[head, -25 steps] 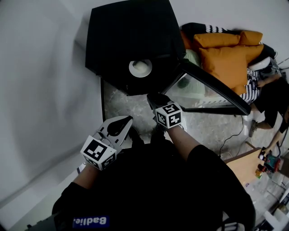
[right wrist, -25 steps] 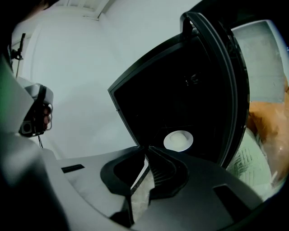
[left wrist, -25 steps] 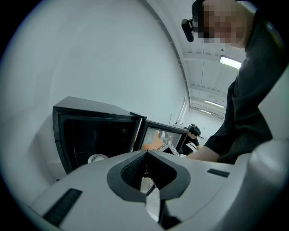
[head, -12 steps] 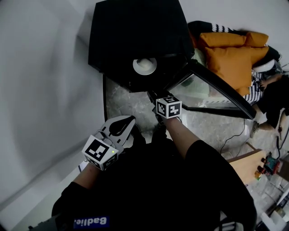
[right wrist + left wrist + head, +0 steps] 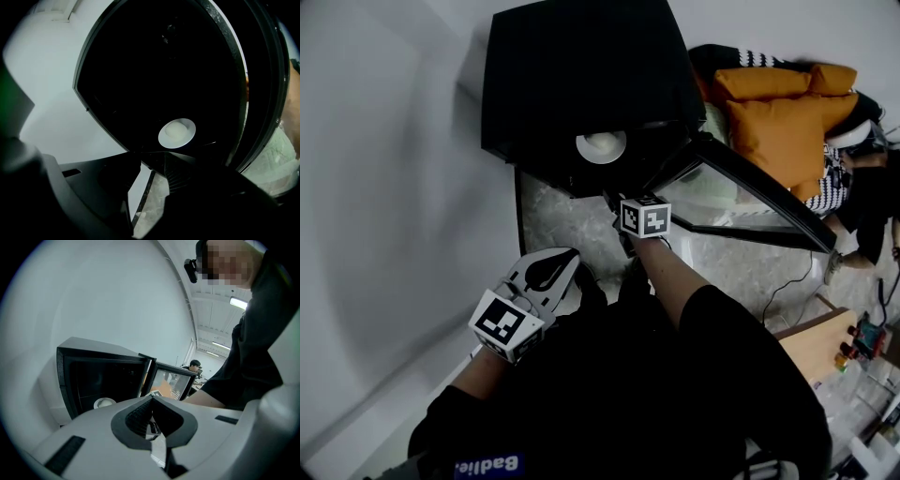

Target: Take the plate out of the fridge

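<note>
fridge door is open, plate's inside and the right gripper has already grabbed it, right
Not grabbed. In the right gripper view the right gripper's jaws have just been opening, with nothing between them, short of the plate, which lies untouched inside the fridge. The door is open, as you say.

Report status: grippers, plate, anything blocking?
Right gripper empty, jaws just been opening, short of round white plate. Left gripper shut, empty. Plate inside black fridge, glass door open; nothing blocking.
</note>
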Demonstrator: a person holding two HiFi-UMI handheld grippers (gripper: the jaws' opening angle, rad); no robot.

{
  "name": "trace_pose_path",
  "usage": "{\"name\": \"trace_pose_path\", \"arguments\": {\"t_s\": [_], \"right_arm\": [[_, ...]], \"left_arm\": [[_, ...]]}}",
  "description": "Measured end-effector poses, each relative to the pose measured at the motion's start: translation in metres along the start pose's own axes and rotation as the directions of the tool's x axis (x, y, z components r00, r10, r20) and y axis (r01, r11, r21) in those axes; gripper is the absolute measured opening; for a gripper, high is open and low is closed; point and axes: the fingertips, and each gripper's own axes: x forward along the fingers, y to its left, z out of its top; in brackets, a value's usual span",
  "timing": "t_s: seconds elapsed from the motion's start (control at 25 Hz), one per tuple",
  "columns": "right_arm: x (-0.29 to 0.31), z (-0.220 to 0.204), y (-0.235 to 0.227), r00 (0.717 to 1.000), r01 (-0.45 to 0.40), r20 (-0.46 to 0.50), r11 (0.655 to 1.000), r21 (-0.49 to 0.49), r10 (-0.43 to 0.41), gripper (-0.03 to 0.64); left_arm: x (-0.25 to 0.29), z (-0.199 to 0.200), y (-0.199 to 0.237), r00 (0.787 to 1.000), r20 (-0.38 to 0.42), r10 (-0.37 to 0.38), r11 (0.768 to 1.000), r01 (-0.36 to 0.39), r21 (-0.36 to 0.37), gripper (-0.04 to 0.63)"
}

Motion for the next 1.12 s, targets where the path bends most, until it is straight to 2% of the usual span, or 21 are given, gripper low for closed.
{"name": "trace_pose_path", "arguments": {"t_s": [0.2,0.56,0.64,0.8,1.12], "right_arm": [[0.018,0.000,-0.011,1.000,0.015,0.014,0.995,0.103,-0.016,0.156],[0.044,-0.005,-0.033,0.998,0.045,0.026,0.957,0.285,-0.055,0.188],[0.049,-0.006,-0.038,0.997,0.045,0.041,0.938,0.344,-0.063,0.192],[0.060,-0.007,-0.053,0.992,0.041,0.082,0.875,0.482,-0.091,0.199],[0.081,-0.003,-0.066,0.981,0.012,0.142,0.774,0.634,-0.132,0.199]], "left_arm": [[-0.001,-0.004,0.007,1.000,-0.017,0.002,1.000,-0.002,-0.008,0.008],[-0.008,-0.012,0.018,0.999,-0.036,0.014,1.000,-0.015,-0.008,0.008],[-0.009,-0.015,0.019,0.999,-0.041,0.016,1.000,-0.016,-0.009,0.008],[-0.008,-0.024,0.021,0.998,-0.059,0.011,1.000,-0.012,-0.012,0.008],[-0.009,-0.038,0.027,0.996,-0.092,0.012,1.000,-0.014,-0.021,0.008]]}}
